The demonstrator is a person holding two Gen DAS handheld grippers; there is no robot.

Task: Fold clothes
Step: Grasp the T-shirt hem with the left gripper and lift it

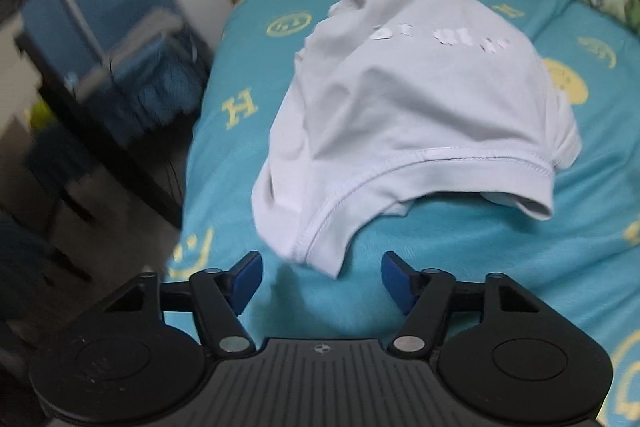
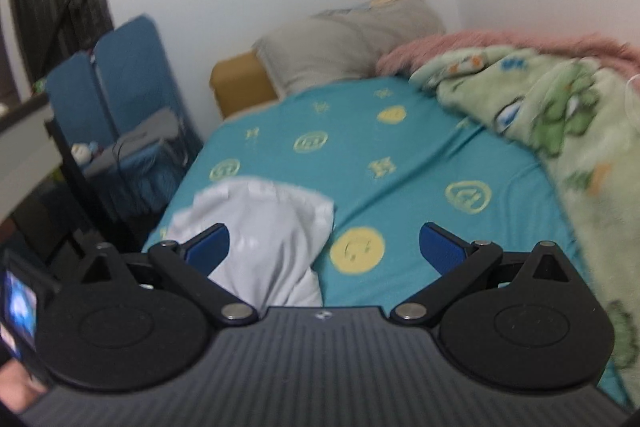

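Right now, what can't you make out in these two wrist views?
- White shirt: print blurred in the left wrist view, unreadable; underside and any tucked sleeves hidden by its own folds.
- Same shirt in the right wrist view: near part hidden behind the right gripper body.
- Blue chair with the clutter on it: motion-blurred, items unidentifiable.
- Green blanket: cut off by the right edge.
- Left gripper: open, empty.
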